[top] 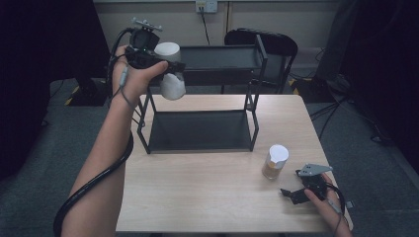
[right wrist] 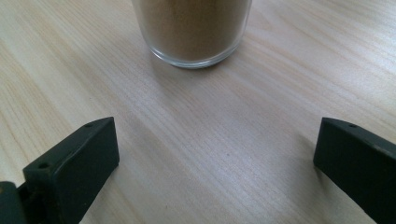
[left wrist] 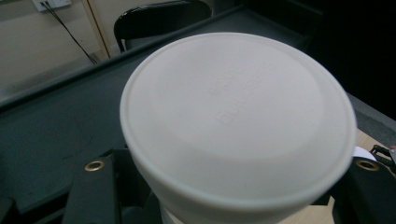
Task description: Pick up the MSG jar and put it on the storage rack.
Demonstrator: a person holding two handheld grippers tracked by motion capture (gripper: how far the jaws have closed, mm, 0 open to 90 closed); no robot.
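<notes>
Between the left jaws sits a jar [top: 170, 69] with a plain white lid [left wrist: 236, 121] and a whitish body, faint raised lettering on the lid. The jaws themselves are black with small brass-coloured eyelets. Ahead of the right jaws, also black, stands a clear jar [right wrist: 194, 30] filled with tan-brown powder, white-lidded in the high view. Under them the table [right wrist: 224, 154] is pale wood with fine lengthwise grain. The rack [top: 202, 128] beyond is matt black.

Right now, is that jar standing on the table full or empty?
Full, or nearly so. The jar stands upright with its white lid on, and brown powder shows through its clear glass wall in the right gripper view.
</notes>
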